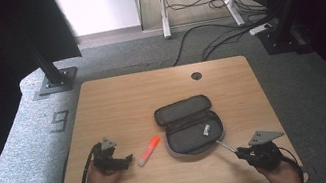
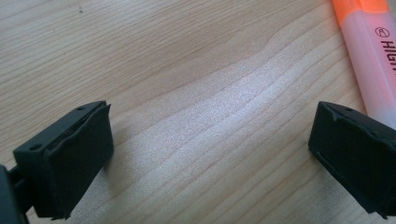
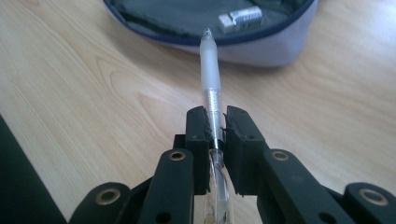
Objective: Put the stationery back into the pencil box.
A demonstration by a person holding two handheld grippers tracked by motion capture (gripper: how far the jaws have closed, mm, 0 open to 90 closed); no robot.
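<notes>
An open dark pencil case [image 1: 190, 127] lies mid-table, with a small white eraser [image 1: 206, 130] inside it. My right gripper [image 1: 242, 151] is shut on a clear pen [image 3: 210, 88], whose tip points at the case's near rim [image 3: 280, 46]; the eraser [image 3: 240, 18] shows just beyond. An orange highlighter [image 1: 149, 151] lies left of the case. My left gripper [image 1: 125, 160] rests low on the wood just left of the highlighter [image 2: 373, 60], jaws wide open with bare table between them.
The wooden table [image 1: 117, 99] has a round cable hole [image 1: 196, 76] at its far edge. Dark stands and cables sit on the floor beyond. A person's hands hold both grippers at the near edge.
</notes>
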